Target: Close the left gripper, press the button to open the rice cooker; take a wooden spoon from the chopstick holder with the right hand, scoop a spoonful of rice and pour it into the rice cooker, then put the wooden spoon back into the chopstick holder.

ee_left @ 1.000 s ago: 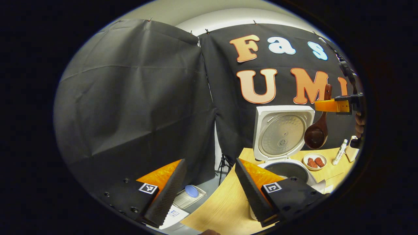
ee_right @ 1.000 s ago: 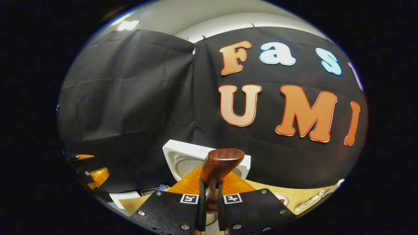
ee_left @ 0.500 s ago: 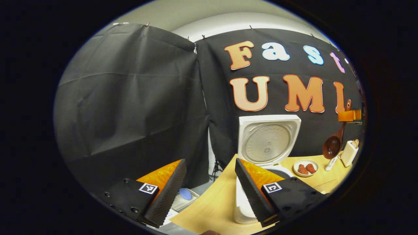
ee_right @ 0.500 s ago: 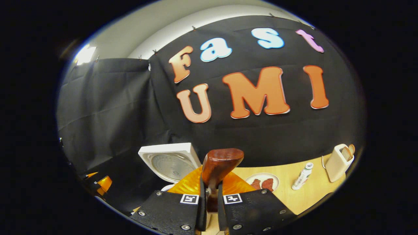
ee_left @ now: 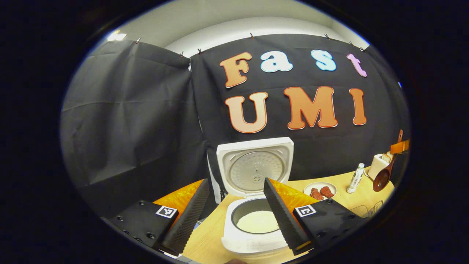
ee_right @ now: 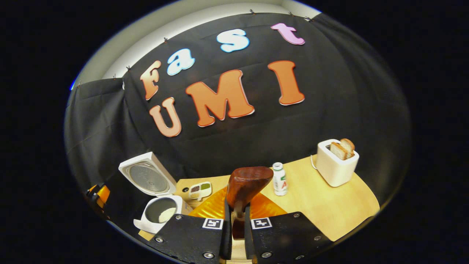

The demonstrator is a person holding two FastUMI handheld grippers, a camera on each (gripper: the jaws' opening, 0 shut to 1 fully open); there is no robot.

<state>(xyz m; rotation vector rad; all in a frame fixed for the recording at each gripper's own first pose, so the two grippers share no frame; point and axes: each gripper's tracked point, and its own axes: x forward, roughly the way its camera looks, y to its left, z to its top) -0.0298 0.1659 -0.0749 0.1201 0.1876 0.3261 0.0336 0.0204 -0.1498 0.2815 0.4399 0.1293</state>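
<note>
My right tool (ee_right: 234, 227) was clamped on the wooden spoon (ee_right: 243, 187) by its handle, bowl hanging empty off by the toaster (ee_left: 379, 165). My left tool (ee_left: 234, 216) hung wide open and empty above the rice cooker (ee_left: 253, 223), lid up, rice inside. I judged the long spoon could swing and knock the small bottle (ee_right: 280, 179) on the table (ee_right: 329, 209), or miss the chopstick holder, which I couldn't make out.

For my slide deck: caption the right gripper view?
Right gripper shut on wooden spoon, open rice cooker at left, toaster at right.
</note>
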